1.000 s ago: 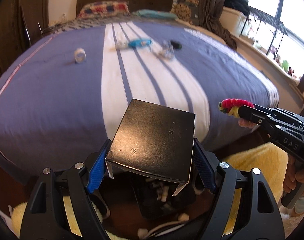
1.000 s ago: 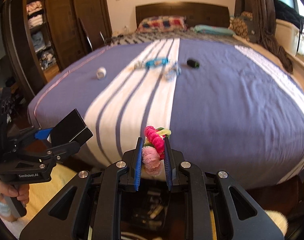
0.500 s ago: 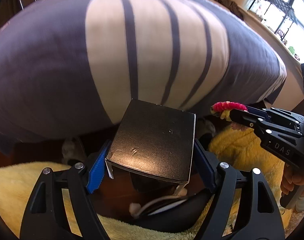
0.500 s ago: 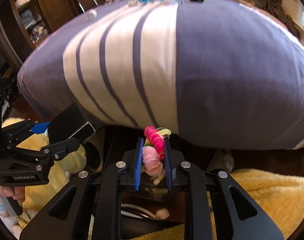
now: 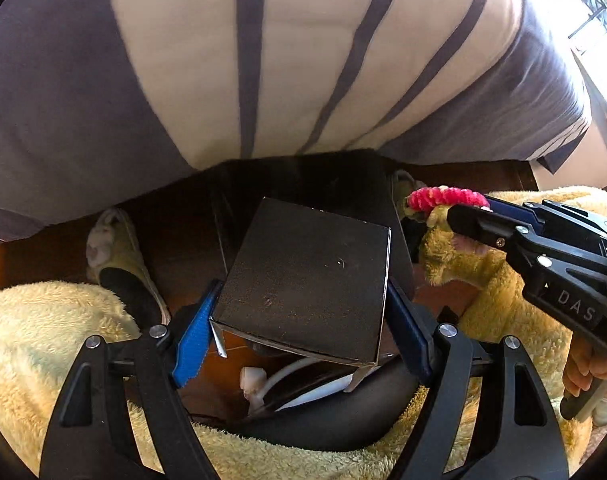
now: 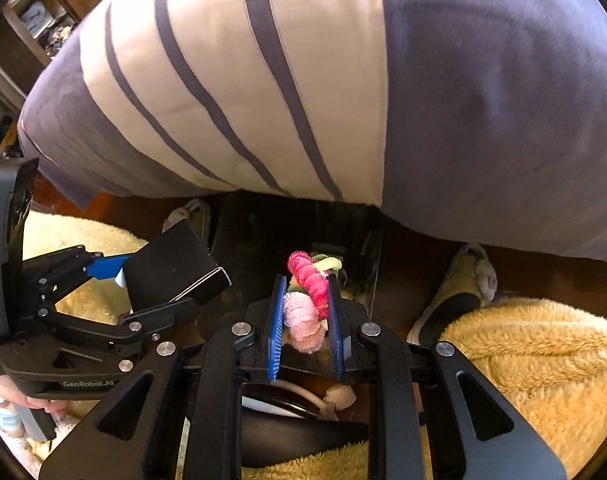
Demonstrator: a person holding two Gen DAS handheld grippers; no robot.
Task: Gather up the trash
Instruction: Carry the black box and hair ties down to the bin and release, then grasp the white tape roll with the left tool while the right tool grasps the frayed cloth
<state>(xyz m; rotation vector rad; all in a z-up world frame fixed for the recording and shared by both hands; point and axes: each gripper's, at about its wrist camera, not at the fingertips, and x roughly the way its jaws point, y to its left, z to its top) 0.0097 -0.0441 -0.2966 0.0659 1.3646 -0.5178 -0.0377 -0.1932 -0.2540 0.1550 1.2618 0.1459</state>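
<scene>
Below the striped bedspread (image 5: 303, 60), over a dark bin (image 6: 295, 224) on the floor: left gripper (image 5: 303, 316), jaws wide, clamping a black cardboard box (image 5: 307, 280); right gripper (image 6: 305, 316), jaws narrow, pinching pink fuzzy pipe-cleaner scraps (image 6: 305, 300). Both presumably poised for dropping as trash. Left view alone shows one slipper (image 5: 115, 256) clearly; right view shows shelving (image 6: 43, 20).
</scene>
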